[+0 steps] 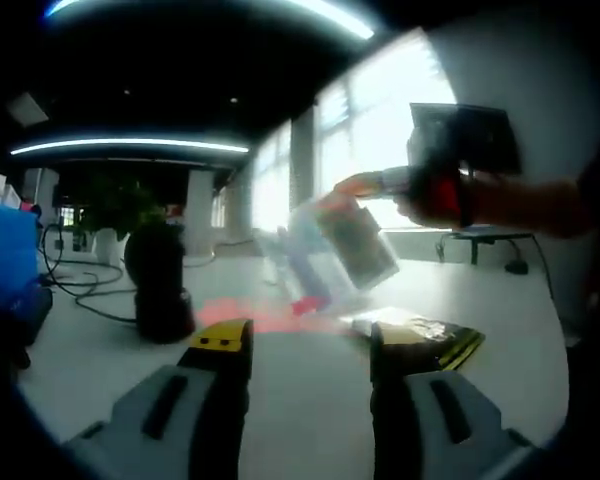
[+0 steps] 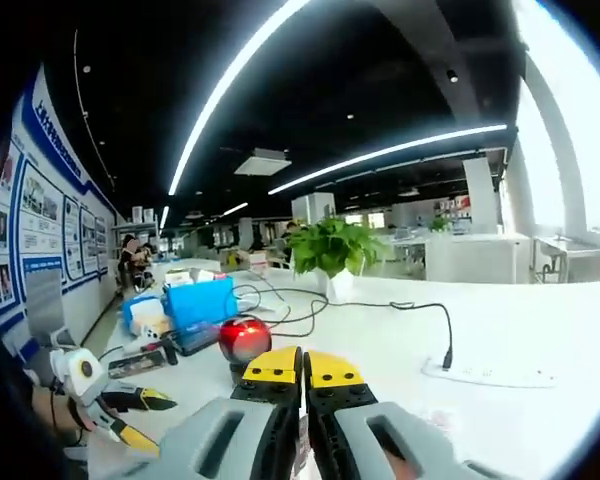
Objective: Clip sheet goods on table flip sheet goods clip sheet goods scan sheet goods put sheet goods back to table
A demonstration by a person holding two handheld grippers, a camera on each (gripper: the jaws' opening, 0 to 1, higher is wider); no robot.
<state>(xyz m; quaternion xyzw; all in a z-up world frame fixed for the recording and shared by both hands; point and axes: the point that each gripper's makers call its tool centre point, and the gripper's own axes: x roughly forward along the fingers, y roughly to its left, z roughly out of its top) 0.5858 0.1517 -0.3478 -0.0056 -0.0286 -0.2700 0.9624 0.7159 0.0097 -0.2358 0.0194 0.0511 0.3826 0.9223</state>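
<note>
Fingertips of the left gripper [image 1: 298, 350] stand well apart with nothing between them, pointing across the white table [image 1: 500, 330] toward a dark packet with yellow edging [image 1: 425, 338] that lies flat just beyond the right-hand tip. Above and past it, the right gripper [image 1: 360, 195] comes in from the right of the left gripper view, a hand [image 1: 435, 195] behind it, and carries a clear flat packet [image 1: 335, 245] in the air over the table. That packet is blurred, tilted, with its long axis running down and to the left; reddish light [image 1: 255, 312] falls on the table under it, beside a black scanner [image 1: 158, 280].

In the right gripper view, the right gripper's yellow tips [image 2: 302, 372] sit nearly together; a thin edge seems pinched between them, though the sheet itself is hard to make out there. Beyond them stand the scanner's red-glowing head [image 2: 244, 338], a blue box [image 2: 200, 300] and a potted plant [image 2: 332, 250].

My judgement: the scan is under way, and the next move depends on the held packet facing down toward the scanner, which lies below and left of it. The right gripper is the nearer one.
</note>
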